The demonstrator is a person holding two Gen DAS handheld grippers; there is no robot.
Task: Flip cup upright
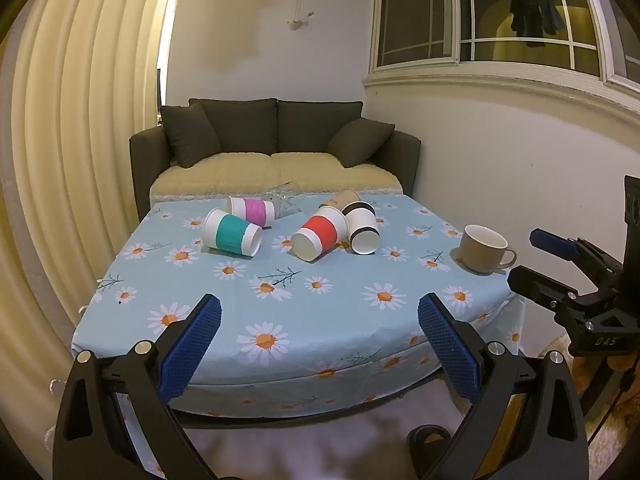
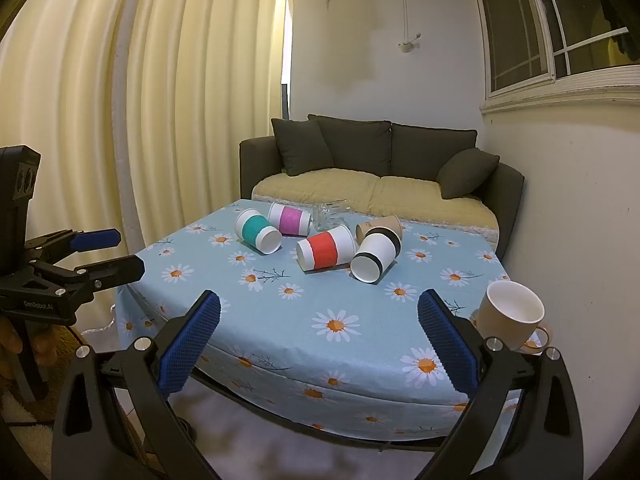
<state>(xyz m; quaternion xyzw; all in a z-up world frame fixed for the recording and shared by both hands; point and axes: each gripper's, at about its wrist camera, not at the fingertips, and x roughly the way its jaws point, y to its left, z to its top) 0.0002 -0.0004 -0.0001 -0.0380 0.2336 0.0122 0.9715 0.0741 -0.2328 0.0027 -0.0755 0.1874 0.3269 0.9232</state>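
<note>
Several paper cups lie on their sides on the daisy tablecloth (image 1: pixel 304 320): teal-banded (image 1: pixel 232 233), pink-banded (image 1: pixel 252 210), red-banded (image 1: pixel 319 233), black-banded (image 1: pixel 362 228) and brown (image 1: pixel 340 199). A clear glass (image 1: pixel 285 198) lies tipped behind them. A beige mug (image 1: pixel 485 249) stands upright near the right edge. My left gripper (image 1: pixel 320 320) is open and empty before the table's front edge. My right gripper (image 2: pixel 320 320) is open and empty, with the mug (image 2: pixel 510 314) just right of it. The teal cup (image 2: pixel 258 231), red cup (image 2: pixel 326 247) and black-banded cup (image 2: pixel 376 254) also show in the right wrist view.
A dark sofa (image 1: pixel 276 148) with cushions stands behind the table. Cream curtains (image 1: pixel 80 140) hang on the left, and a wall with a window (image 1: pixel 480 20) is on the right. The other gripper shows at the frame edge in each view.
</note>
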